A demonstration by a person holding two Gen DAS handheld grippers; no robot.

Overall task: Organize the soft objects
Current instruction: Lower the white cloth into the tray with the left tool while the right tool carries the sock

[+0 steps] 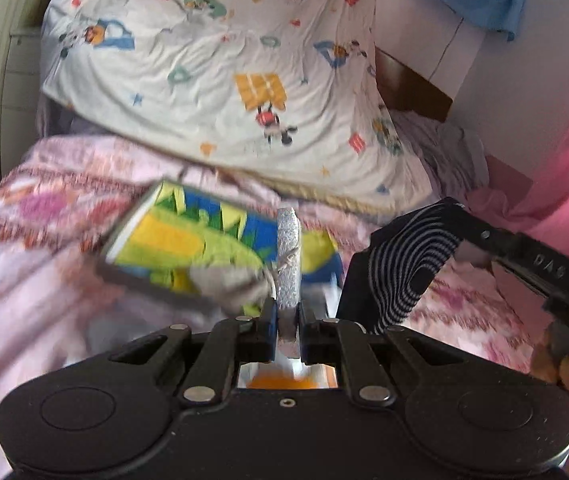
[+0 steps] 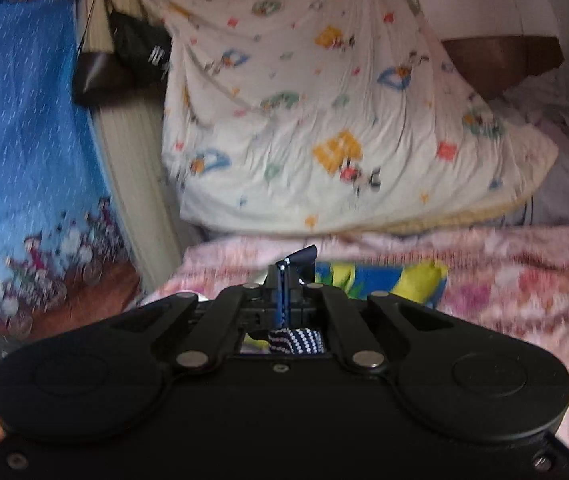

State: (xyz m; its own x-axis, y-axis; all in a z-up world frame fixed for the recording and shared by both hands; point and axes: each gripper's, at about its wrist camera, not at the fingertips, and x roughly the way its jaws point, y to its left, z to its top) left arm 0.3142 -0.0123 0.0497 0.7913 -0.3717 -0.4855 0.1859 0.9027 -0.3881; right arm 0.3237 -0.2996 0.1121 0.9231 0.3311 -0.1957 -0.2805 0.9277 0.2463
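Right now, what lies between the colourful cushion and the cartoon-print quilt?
Only the pink patterned blanket lies between the colourful cushion and the cartoon-print quilt, as the left wrist view shows.

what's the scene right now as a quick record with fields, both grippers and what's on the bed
setting: bed with a pink patterned blanket
left gripper: shut on a silvery grey strip
right gripper: shut on a navy striped cloth
cloth state: lifted, hanging from the right gripper over the blanket
on blanket: bright green, yellow and blue soft item, blurred
behind: white cartoon-print quilt, bunched against the headboard
beside the bed: blue patterned fabric
unclear: whether the strip belongs to the bright item
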